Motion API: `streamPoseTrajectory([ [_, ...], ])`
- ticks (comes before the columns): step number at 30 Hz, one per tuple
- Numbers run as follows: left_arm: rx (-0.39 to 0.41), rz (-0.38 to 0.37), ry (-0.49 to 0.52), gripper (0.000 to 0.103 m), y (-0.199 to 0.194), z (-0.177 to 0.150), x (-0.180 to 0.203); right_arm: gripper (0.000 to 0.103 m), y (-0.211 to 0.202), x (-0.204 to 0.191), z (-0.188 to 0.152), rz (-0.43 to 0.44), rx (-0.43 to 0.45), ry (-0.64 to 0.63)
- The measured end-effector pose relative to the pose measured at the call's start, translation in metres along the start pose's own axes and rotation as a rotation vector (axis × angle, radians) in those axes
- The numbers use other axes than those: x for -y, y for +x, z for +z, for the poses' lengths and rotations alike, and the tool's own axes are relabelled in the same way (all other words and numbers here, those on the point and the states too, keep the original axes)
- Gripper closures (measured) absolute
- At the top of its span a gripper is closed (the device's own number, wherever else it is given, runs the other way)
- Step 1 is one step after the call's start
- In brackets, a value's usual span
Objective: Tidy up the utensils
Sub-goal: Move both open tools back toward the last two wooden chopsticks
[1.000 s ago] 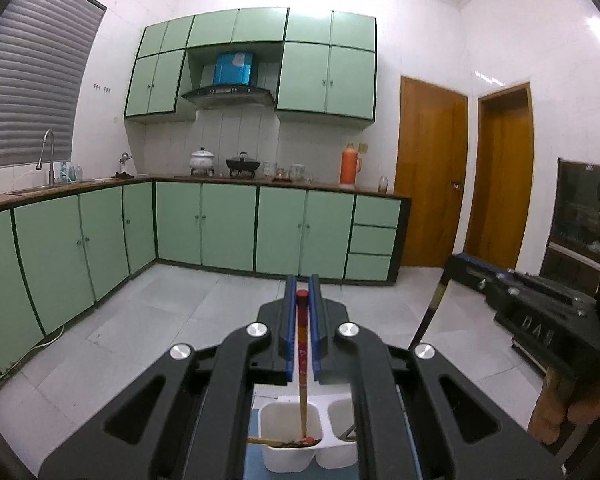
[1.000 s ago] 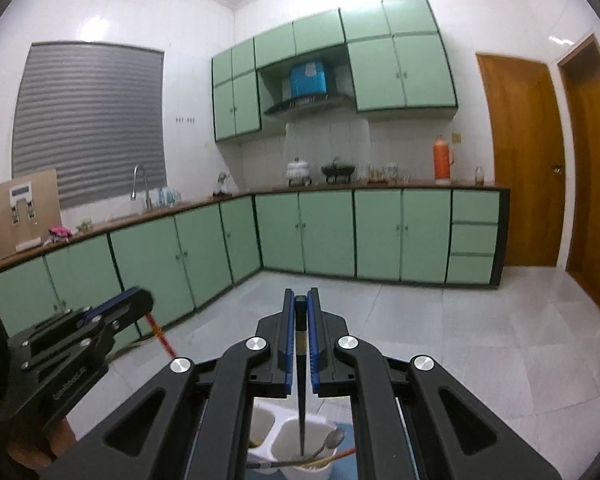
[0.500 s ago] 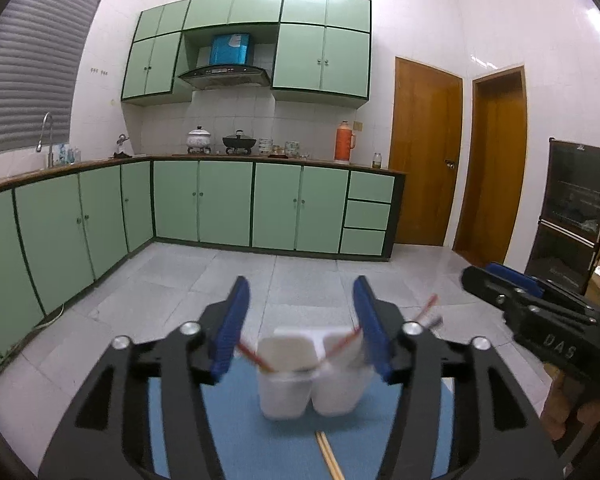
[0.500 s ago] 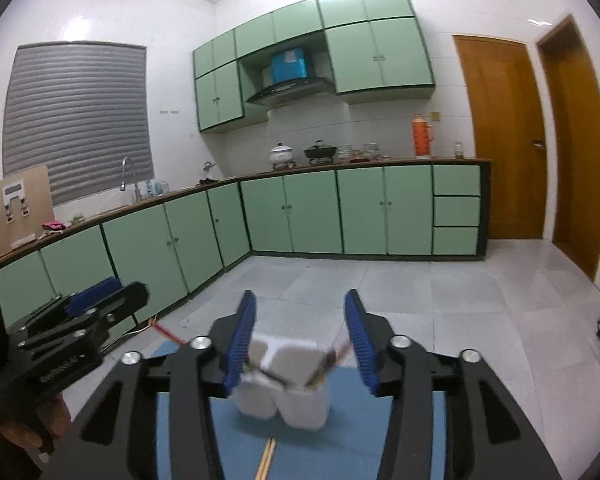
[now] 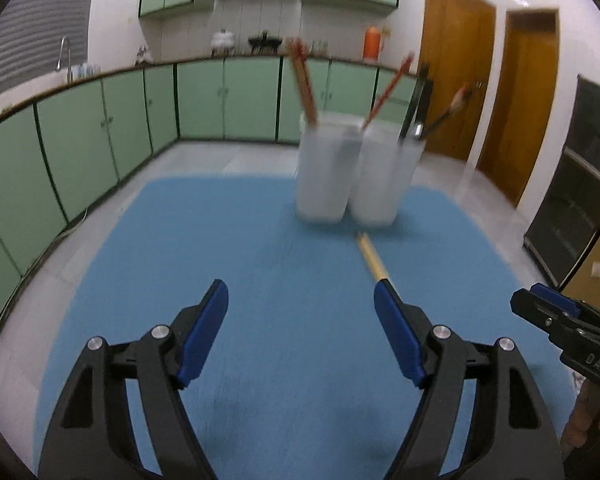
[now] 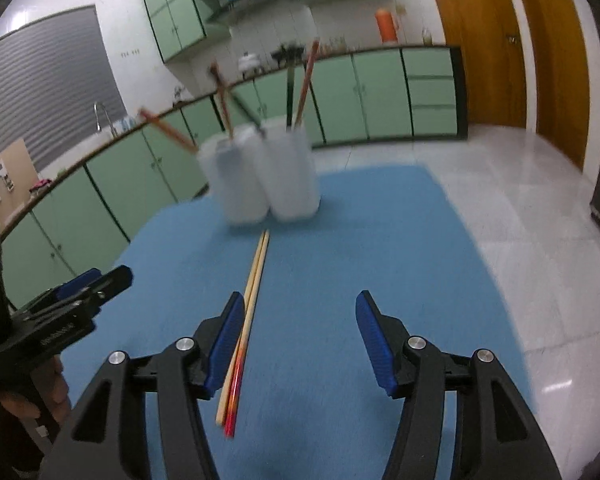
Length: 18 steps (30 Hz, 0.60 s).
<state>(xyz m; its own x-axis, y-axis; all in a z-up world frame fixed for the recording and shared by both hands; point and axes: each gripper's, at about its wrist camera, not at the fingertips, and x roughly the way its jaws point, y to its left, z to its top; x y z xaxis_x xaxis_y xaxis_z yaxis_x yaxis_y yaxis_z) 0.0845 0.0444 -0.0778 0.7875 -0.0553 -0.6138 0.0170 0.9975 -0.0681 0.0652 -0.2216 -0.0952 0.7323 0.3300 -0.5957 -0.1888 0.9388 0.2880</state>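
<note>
A white two-part utensil holder (image 5: 352,172) (image 6: 264,176) stands at the far side of a blue mat (image 5: 260,300) (image 6: 340,248), with several chopsticks and dark-handled utensils leaning out of it. A pair of wooden chopsticks (image 6: 248,304) (image 5: 372,258) lies on the mat in front of the holder. My left gripper (image 5: 300,332) is open and empty, low over the mat. My right gripper (image 6: 300,340) is open and empty, its left finger just right of the loose chopsticks. Each gripper shows at the edge of the other's view (image 5: 560,328) (image 6: 80,296).
The mat covers a small table; grey tiled floor (image 6: 520,200) lies beyond it. Green cabinets (image 5: 100,140) run along the left and back walls. Wooden doors (image 5: 480,92) and a dark cabinet (image 5: 580,184) stand to the right.
Both grippers were shut on utensils above the holder. They opened, let the utensils drop in, and pulled back and down toward the near side of the mat.
</note>
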Motion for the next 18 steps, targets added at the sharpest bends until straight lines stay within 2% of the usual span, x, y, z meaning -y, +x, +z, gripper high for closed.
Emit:
streamPoseTrajectory([
  [3,-0.049,0.005,-0.009,0.031,0.006,-0.017,-0.004,0.052,0.010,-0.009,-0.015,-0.001,-0.047,-0.011],
  [6,-0.054,0.032,-0.002,0.040,0.007,-0.031,-0.005,0.058,0.019,-0.015,-0.021,0.003,-0.080,-0.016],
  [9,-0.061,0.028,0.007,0.040,0.008,-0.039,-0.004,0.064,0.026,-0.025,-0.030,0.007,-0.109,-0.030],
  [11,-0.056,0.026,0.019,0.040,0.010,-0.037,-0.003,0.070,0.029,-0.030,-0.031,0.009,-0.120,-0.039],
  [18,-0.047,0.018,0.006,0.040,0.010,-0.033,-0.001,0.079,0.043,-0.045,-0.033,0.004,-0.180,-0.075],
])
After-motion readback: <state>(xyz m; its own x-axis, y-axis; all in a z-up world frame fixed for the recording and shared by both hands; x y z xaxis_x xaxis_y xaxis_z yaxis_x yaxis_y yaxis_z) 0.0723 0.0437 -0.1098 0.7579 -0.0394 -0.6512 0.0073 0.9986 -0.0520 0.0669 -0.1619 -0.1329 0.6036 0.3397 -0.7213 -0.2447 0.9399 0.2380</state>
